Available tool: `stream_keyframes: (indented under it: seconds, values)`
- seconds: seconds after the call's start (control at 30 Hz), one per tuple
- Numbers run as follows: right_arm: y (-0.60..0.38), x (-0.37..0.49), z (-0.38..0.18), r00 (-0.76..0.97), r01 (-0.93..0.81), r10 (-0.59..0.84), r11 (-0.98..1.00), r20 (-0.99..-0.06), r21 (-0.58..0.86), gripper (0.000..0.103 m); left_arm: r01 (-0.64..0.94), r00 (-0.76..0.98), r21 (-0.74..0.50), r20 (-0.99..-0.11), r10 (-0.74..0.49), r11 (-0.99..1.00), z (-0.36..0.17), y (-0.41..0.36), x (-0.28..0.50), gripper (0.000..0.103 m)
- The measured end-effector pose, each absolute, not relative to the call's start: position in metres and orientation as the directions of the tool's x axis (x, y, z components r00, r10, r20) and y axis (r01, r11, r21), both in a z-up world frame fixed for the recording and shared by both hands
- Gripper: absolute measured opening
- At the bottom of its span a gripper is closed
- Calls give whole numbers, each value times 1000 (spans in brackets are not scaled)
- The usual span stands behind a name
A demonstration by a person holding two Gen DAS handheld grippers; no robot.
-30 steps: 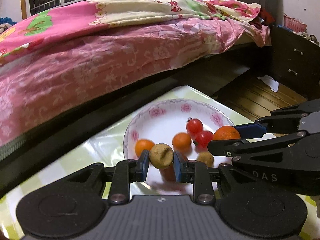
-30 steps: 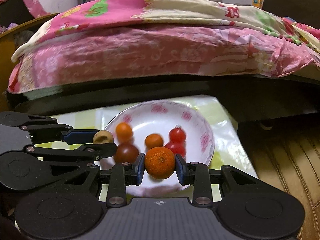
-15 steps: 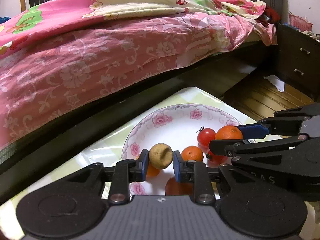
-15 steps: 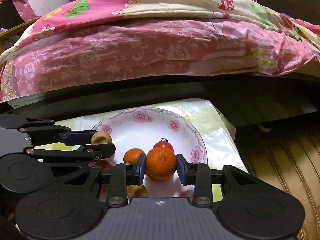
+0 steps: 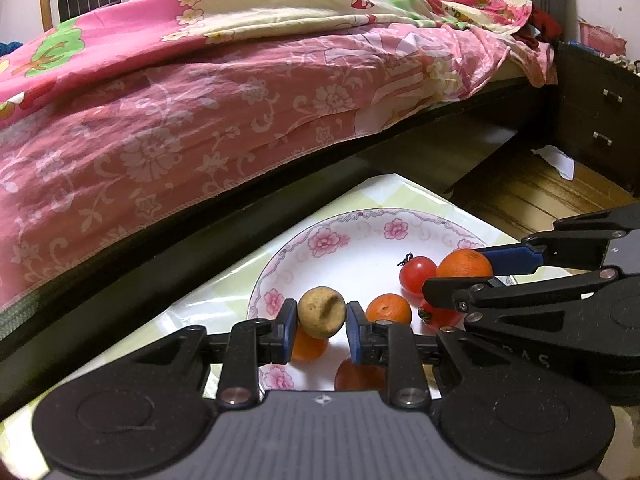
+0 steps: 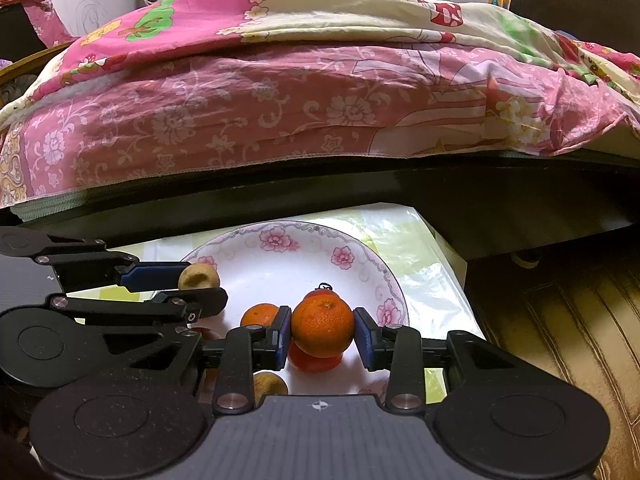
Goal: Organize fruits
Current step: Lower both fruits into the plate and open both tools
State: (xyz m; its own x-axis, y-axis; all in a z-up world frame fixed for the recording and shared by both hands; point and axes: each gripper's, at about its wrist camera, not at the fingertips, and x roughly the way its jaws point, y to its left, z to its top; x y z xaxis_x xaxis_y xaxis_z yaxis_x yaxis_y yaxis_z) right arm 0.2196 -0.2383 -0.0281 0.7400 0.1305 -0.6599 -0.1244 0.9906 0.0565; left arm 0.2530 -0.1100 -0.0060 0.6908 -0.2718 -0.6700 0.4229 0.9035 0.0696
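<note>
Fruit mostly sits in the floral plate (image 5: 320, 240) already: small oranges, cherry tomatoes. On the left, the left gripper (image 5: 322, 322) clamps a tan round fruit (image 5: 321, 312) over the plate; on the right, the right gripper (image 6: 322, 334) holds an orange (image 6: 322, 327), jaws apparently easing apart. Both releases remain
</note>
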Motion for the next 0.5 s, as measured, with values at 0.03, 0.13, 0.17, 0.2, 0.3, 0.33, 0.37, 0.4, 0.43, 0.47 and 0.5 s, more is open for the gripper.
stream_keyframes:
  seconds: [0.03,0.13,0.17,0.2,0.3,0.33,0.37,0.4,0.43,0.47,0.5]
  values:
    - [-238,219,-28,740,-123,130,991,-660,56,32,423,691,71,-670,-271,903,-6,-110,252,33]
    - [-239,219,-29,739,-121,128,991,-662,56,33,423,692,71,-669,-271,903,-6,-110,252,34]
    - [-239,219,-29,739,-120,126,991,-662,54,33,423,692,70,-669,-272,904,-6,-110,251,34]
    - [-239,219,-29,740,-120,126,991,-661,55,33,423,693,71,-668,-272,904,-5,-111,251,34]
    - [-240,218,-29,741,-115,124,992,-660,57,34,423,694,76,-667,-269,903,-5,-112,250,34]
    - [-241,218,-29,742,-115,124,992,-659,57,34,423,695,77,-667,-269,903,-4,-112,250,34]
    - [-241,218,-29,742,-114,124,992,-659,58,34,423,695,78,-668,-268,903,-4,-112,250,34]
    - [-241,218,-29,741,-113,123,992,-660,59,34,423,694,78,-668,-268,903,-4,-112,249,34]
    - [-241,217,-29,742,-113,124,992,-659,60,35,424,694,79,-668,-267,902,-4,-112,249,34]
    - [-242,217,-29,742,-113,124,992,-659,60,35,424,694,80,-668,-267,902,-4,-112,249,34]
    - [-242,217,-29,742,-113,124,992,-659,59,35,424,695,81,-668,-267,902,-4,-112,248,34]
